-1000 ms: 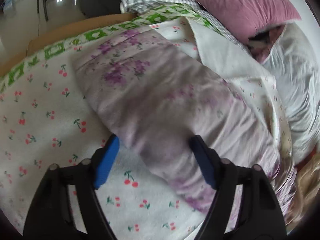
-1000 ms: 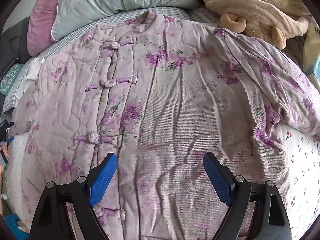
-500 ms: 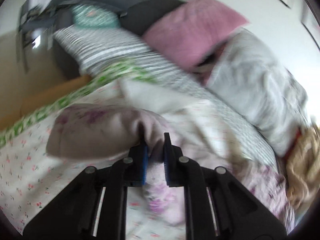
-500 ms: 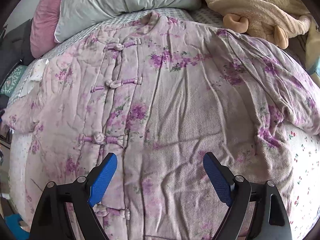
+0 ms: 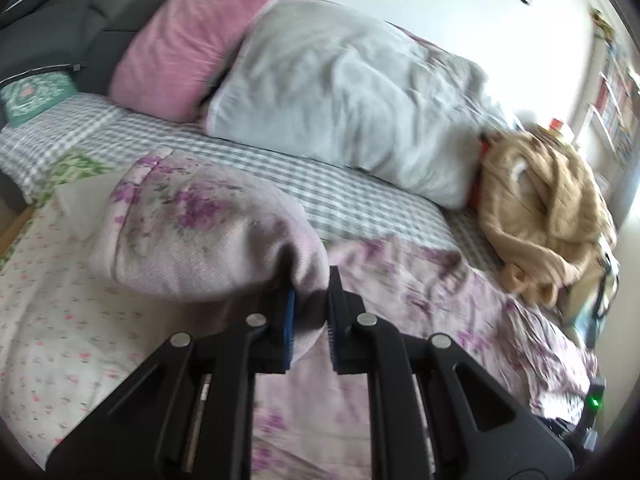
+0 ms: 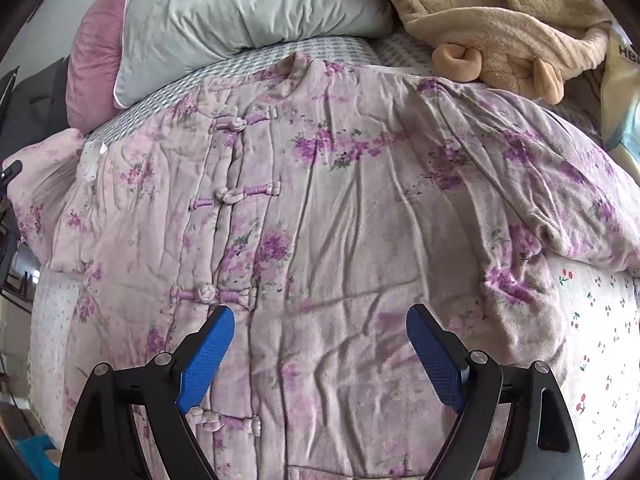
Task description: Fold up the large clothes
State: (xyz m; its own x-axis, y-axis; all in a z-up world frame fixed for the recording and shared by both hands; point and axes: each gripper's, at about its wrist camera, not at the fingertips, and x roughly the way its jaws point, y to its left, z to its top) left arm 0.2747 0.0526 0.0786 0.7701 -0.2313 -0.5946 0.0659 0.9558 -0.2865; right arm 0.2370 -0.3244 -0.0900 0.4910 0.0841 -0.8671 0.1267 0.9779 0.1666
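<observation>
- Left gripper [image 5: 311, 300]: blue pads clamped on a fold of the sleeve [image 5: 200, 236] of the padded floral jacket [image 6: 340, 240]; sleeve is raised off the cherry-print sheet [image 5: 60, 320], cuff edge pointing toward the left side of the bed.
- Right gripper [image 6: 316, 344]: jaws wide apart, nothing between them — hovers over the jacket's lower front, just right of the knot-button placket [image 6: 228, 200].
- Jacket lies spread front-up across the bed, collar toward the grey pillow [image 6: 248, 4]; its other sleeve [image 6: 560, 184] drapes toward the right edge.
- Pink pillow [image 5: 188, 40] and tan blanket [image 5: 548, 208] border the far side; bare sheet shows at both sides of the jacket.
</observation>
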